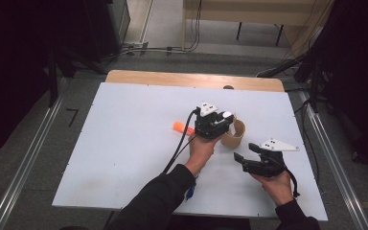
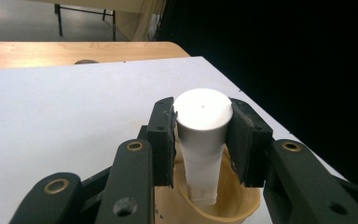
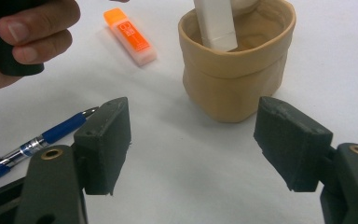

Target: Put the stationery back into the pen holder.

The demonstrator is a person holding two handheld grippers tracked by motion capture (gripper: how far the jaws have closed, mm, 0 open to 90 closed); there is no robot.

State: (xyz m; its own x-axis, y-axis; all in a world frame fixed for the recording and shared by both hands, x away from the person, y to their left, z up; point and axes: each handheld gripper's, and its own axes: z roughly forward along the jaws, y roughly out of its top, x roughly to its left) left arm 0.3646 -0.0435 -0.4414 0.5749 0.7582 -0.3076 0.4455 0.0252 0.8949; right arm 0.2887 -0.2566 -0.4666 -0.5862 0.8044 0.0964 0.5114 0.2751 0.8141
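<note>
My left gripper [image 2: 203, 110] is shut on a white tube [image 2: 201, 122], its pads pressing just under the wide round cap. The tube hangs upright with its flat lower end inside a tan soft-walled pot [image 2: 244, 205]. In the high view the left gripper [image 1: 222, 120] stands at the pot [image 1: 237, 135] near the table's middle. In the right gripper view, the tube [image 3: 216, 23] dips below the rim of the pot [image 3: 233, 88]. My right gripper [image 3: 193, 140] is open with nothing between its jaws, a short way in front of the pot, at the front right [image 1: 245, 154] of the table.
An orange eraser [image 3: 130, 35] lies on the white tabletop [image 1: 124, 143] left of the pot, also in the high view [image 1: 181, 127]. A blue pen [image 3: 51, 135] lies near the right gripper's left jaw. The person's left hand [image 3: 23, 37] holds its gripper nearby.
</note>
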